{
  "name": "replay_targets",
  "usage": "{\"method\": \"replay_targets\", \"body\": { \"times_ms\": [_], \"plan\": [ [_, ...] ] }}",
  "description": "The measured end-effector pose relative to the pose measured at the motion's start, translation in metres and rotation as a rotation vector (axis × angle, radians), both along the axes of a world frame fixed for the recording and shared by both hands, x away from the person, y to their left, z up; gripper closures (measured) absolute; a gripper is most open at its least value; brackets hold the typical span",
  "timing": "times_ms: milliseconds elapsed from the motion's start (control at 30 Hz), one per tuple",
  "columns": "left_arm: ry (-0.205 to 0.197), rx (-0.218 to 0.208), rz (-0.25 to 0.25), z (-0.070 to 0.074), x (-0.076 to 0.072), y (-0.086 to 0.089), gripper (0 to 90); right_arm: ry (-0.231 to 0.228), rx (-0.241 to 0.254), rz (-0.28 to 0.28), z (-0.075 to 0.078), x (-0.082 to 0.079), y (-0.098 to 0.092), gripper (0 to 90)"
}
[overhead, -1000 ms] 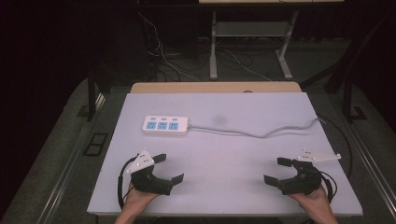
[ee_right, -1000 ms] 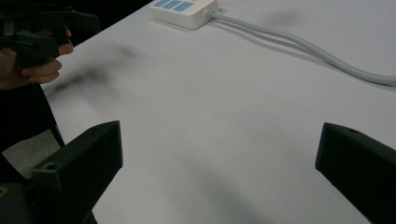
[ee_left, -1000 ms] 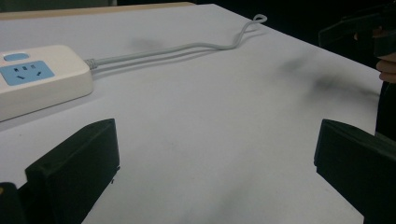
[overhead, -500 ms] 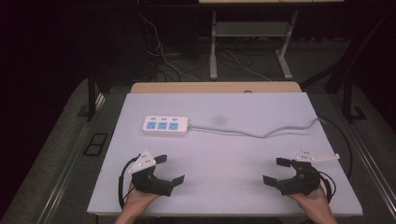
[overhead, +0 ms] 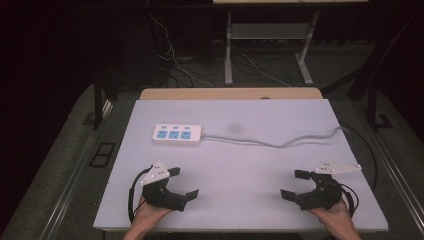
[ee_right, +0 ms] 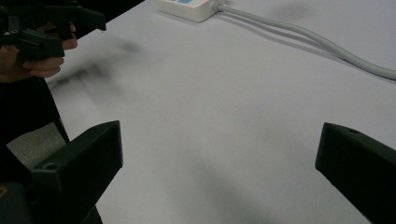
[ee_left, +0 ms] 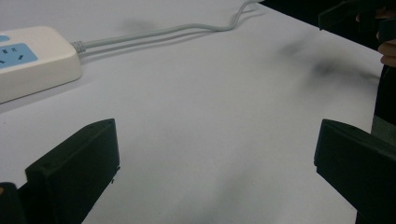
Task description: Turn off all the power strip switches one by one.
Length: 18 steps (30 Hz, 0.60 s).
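- Left gripper [overhead: 181, 183]: jaws stand wide apart with nothing between them; the left gripper view shows bare white surface in the gap.
- The left gripper sits at the near left of the table, just above or on the surface; contact cannot be told. A grey three-cornered plate [overhead: 156, 172] lies on top of it.
- Left hand [overhead: 150, 216] grips the tool from the near edge; a black cable loops at its left side.
- Right gripper [overhead: 295, 184]: jaws likewise wide apart and empty, with plain table surface between them in the right gripper view.
- The right gripper sits at the near right of the table, well apart from the left one and pointing toward it. Right hand [overhead: 334, 214] holds it from the near edge.
- Power strip [overhead: 177, 134]: white, three blue socket faces, lying flat on the far left part of the table, well apart from both grippers.
- Grey cord [overhead: 280, 142]: runs from the strip's right end across the table in a shallow wave and drops over the right edge.
- Table [overhead: 240, 170]: white top; a tan board shows along its far edge.
- Floor beyond: dark, with loose cables and a metal frame.
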State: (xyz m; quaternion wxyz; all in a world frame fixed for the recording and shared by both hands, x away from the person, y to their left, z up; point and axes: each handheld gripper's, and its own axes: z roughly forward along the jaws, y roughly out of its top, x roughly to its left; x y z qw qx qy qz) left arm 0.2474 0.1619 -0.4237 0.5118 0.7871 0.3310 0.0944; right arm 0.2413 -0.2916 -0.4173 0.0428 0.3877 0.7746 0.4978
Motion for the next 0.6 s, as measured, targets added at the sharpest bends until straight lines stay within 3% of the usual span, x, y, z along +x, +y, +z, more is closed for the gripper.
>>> {"method": "replay_targets", "body": {
  "times_ms": [300, 600],
  "plan": [
    [0.01, 0.034, -0.019, 0.004, 0.0, -0.005, 0.0, 0.004, -0.006, 0.005, -0.001, 0.0, 0.001, 0.5],
    [0.024, 0.036, -0.018, 0.011, 0.002, 0.001, 0.0, 0.004, -0.011, 0.008, -0.001, 0.0, 0.001, 0.5]
  ]
}}
